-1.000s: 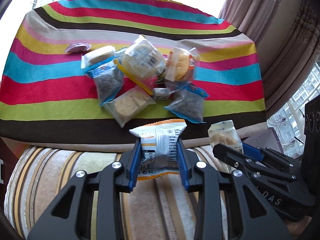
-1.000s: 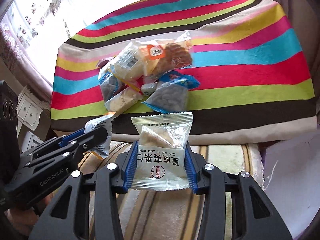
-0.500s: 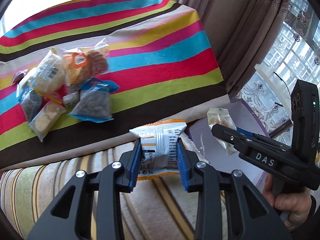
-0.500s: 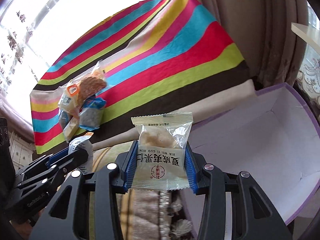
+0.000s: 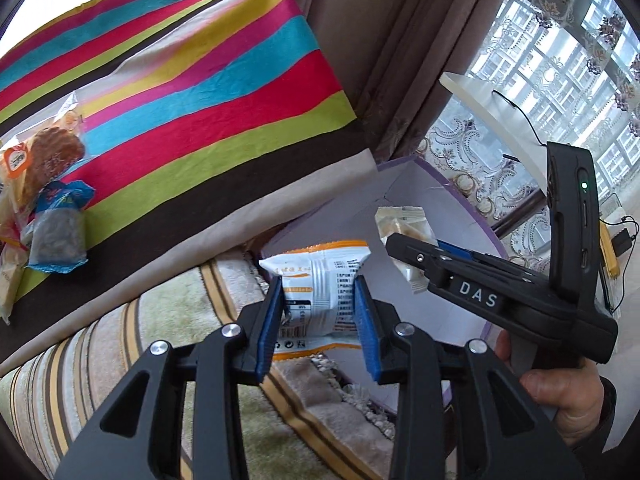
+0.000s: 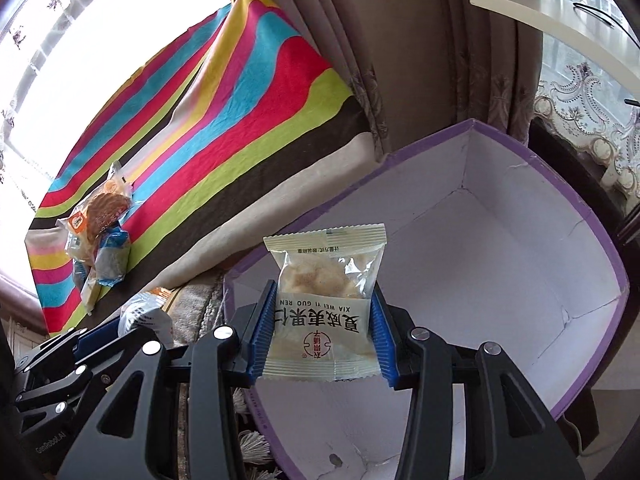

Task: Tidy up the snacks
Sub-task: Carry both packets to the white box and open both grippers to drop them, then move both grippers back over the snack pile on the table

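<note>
The striped cloth [image 6: 240, 128] is lying up and to the left of both grippers, with the remaining pile of snacks [image 6: 100, 232] sitting on it well apart from either one. The purple-rimmed box [image 6: 500, 264] is opening directly ahead of and below the right gripper [image 6: 322, 332], its white inside facing the camera and its long axis running away to the right. For the left gripper [image 5: 320, 316], the same box is lying ahead and to the right, with only its near edge under the fingertips. The right gripper is clamping a clear nut-cake packet [image 6: 324, 304] upright between its blue pads, already hanging over the box's interior. The left gripper is pinching an orange-and-white packet [image 5: 318, 292] the same way. Judging from this, the right hand is nearer to a drop, needing little more than to release; the left is needing to travel further right first.
</note>
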Available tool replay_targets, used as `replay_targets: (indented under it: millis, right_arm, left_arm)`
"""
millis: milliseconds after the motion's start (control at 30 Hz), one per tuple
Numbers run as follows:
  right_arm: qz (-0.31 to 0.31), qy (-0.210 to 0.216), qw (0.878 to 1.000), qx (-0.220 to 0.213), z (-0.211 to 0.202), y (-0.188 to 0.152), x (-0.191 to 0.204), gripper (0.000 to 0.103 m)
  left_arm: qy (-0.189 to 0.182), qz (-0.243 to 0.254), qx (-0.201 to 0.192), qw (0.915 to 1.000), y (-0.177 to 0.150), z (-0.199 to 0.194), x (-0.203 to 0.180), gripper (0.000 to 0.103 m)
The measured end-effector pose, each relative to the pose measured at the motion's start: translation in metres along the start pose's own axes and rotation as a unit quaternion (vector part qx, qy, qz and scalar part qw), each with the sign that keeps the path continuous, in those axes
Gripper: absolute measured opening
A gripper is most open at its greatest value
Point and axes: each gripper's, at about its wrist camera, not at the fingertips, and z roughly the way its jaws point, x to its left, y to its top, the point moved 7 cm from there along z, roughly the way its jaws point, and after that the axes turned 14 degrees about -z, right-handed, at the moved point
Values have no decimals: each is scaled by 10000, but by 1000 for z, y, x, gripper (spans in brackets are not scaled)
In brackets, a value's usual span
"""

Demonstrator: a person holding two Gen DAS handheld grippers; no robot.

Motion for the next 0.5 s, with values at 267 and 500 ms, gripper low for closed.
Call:
replay_targets:
  millis: [267, 500]
  right_arm:
    - [-69, -676, 9975, -171, -10, 4, -9, 82]
    - [-695, -1719, 9799, -741, -32, 19, 6, 87]
  left_arm:
    - [-146, -160, -109, 9997, 5, -4, 1, 77]
    - [25, -338, -854, 9958, 15, -31, 21, 83]
